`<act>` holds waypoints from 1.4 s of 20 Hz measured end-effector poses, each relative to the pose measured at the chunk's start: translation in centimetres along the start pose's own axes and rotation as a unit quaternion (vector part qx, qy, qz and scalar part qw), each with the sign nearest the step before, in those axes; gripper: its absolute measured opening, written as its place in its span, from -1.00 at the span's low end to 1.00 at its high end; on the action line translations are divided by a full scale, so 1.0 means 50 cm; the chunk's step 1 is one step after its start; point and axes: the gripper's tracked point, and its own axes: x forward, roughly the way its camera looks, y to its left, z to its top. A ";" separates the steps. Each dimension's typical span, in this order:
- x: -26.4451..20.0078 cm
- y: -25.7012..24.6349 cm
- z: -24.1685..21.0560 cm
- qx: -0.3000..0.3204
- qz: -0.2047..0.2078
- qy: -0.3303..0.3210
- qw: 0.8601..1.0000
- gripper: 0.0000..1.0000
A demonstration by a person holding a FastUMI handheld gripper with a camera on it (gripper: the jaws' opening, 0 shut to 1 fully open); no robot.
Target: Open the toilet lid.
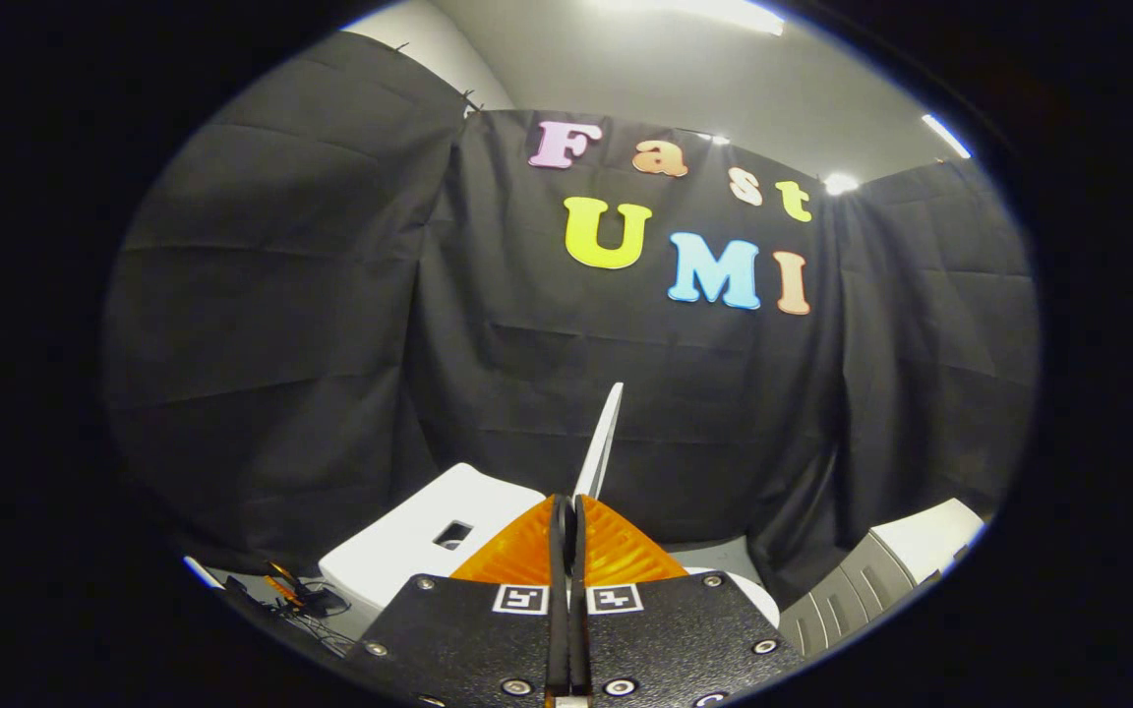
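The white toilet lid (604, 438) is seen edge-on as a thin blade, rising steeply from between my fingertips toward the black cloth wall. My gripper (567, 503) is shut on the lid's lower edge, both fingers pressed against it with only a thin slit between them. The white toilet tank (409, 541), with a small rectangular opening on top, sits just left of and beyond the fingers. A sliver of the white bowl rim (755, 596) shows to the right of the fingers. The rest of the toilet is hidden under the gripper.
Black cloth (311, 324) encloses the booth on three sides, close behind the toilet. A grey ribbed unit with a white top (871, 575) stands to the right. Dark cables and an orange-tipped object (293, 593) lie on the floor left of the tank.
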 end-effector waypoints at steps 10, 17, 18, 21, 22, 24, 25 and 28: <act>0.018 0.127 0.002 0.009 0.077 -0.013 0.997 -0.99; 0.038 0.183 0.008 0.025 0.130 -0.023 0.991 -0.99; 0.040 0.189 0.013 0.017 0.136 -0.024 0.990 -0.99; 0.036 0.195 0.005 -0.007 0.144 -0.017 0.989 -0.99; 0.037 0.195 0.003 -0.007 0.148 -0.011 0.989 -0.98; 0.038 0.191 0.004 -0.011 0.153 -0.005 0.988 -0.98; 0.032 0.188 0.010 -0.017 0.156 -0.004 0.988 -0.95; 0.024 0.156 0.002 -0.033 0.149 0.004 0.988 -0.37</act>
